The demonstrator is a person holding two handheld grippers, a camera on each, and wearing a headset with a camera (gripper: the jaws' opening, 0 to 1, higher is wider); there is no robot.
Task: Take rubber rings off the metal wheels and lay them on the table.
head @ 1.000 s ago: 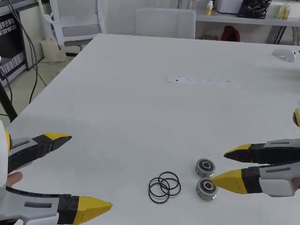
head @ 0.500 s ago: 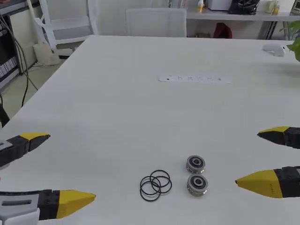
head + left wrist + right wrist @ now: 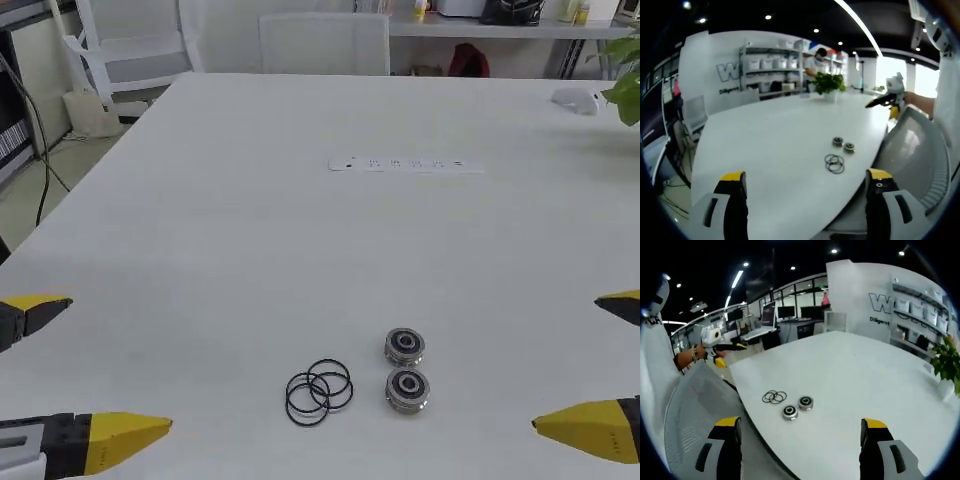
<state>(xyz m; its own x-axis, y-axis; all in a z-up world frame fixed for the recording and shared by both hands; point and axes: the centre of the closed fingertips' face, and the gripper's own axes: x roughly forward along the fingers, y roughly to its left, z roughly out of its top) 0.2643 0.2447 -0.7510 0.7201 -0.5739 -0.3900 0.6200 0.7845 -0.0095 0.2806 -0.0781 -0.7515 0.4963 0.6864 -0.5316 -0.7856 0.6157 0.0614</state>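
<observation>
Right gripper (image 3: 566, 362) farther from wheels (image 3: 407, 389)

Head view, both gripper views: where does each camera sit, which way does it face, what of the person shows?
Head view: headset, looking forward and down at the table, rubber rings and metal wheels; left tongs and right tongs at the lower corners.
Left gripper view: on the left tongs, facing across the table toward the right tongs and right arm.
Right gripper view: on the right tongs, facing back toward the left tongs and left arm.
Shared: both gripper views see rings and wheels between them.
</observation>
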